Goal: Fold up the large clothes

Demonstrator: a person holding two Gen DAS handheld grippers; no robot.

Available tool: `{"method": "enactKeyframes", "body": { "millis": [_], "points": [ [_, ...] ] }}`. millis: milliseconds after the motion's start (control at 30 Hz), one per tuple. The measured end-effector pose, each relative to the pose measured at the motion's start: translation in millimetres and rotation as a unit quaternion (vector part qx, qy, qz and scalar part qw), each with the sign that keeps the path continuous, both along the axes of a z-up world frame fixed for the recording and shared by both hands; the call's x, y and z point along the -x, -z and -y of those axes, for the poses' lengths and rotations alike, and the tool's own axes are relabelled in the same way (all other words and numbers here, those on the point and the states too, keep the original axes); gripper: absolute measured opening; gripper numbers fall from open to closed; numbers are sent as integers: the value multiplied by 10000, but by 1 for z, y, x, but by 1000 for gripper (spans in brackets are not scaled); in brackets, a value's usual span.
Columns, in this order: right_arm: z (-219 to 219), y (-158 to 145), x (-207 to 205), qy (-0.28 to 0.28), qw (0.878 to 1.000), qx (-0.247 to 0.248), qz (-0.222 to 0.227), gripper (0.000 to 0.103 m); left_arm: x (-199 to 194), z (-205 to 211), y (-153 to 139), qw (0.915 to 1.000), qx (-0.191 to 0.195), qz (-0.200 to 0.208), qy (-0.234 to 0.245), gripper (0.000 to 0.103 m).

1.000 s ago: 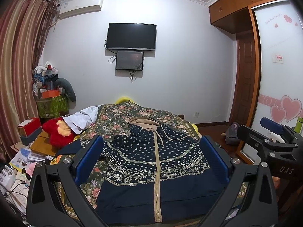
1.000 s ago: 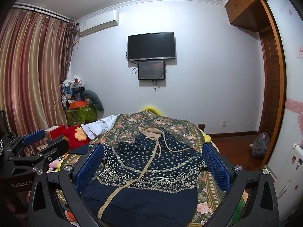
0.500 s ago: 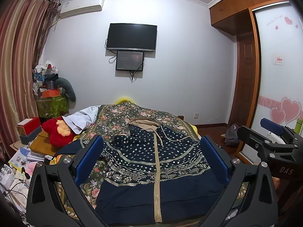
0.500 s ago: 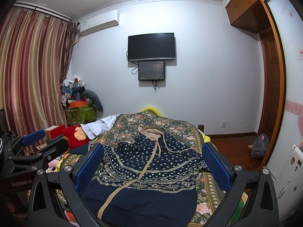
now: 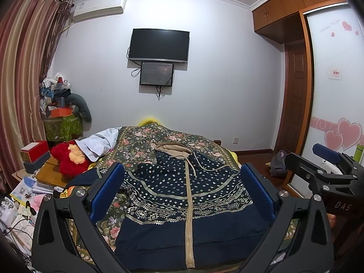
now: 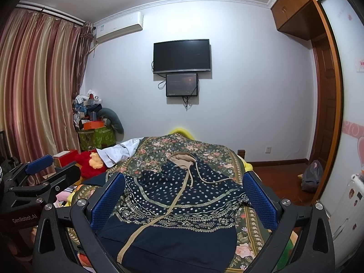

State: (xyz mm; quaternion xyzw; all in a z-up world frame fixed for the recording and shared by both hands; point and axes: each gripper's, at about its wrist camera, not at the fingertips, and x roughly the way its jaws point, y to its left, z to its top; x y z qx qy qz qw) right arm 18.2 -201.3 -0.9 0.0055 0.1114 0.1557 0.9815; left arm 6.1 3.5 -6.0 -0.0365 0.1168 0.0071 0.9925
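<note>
Hovering wide apart and empty, the left tongs (image 5: 182,195) and right tongs (image 6: 184,200) frame the hooded jacket (image 5: 182,204) lying ahead of them, front up on the floral bedspread (image 5: 145,143): navy, white-dotted, patterned bands, tan zipper, tan-lined hood farthest away.

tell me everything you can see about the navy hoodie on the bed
The navy hoodie lies front-up and spread on the floral bedspread, hem nearest the cameras, unfolded. It looks like soft knit: white dots above, bands of beige geometric pattern across the chest, plain navy below. A beige zipper runs up the middle, closed, to a beige-lined hood with drawcords. Neither gripper touches it.
</note>
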Motion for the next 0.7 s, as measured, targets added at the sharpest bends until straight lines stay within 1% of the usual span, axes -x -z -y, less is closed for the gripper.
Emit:
{"method": "enactKeyframes", "body": {
  "millis": [300, 400, 533, 700],
  "points": [
    [0, 4, -8, -2, 10000, 9, -82, 103, -5, -1, 0, 10000, -3, -19, -27, 103],
    [-3, 1, -17, -72, 9999, 3, -129, 103, -12, -7, -1, 10000, 75, -58, 5, 103],
    [-14, -4, -39, -150, 9998, 59, -132, 103, -33, -22, -2, 9997, 155, -156, -65, 103],
    [-35, -7, -86, -256, 9994, 120, -219, 103, -76, -53, -1, 9990, 233, -361, -123, 103]
  ]
}}
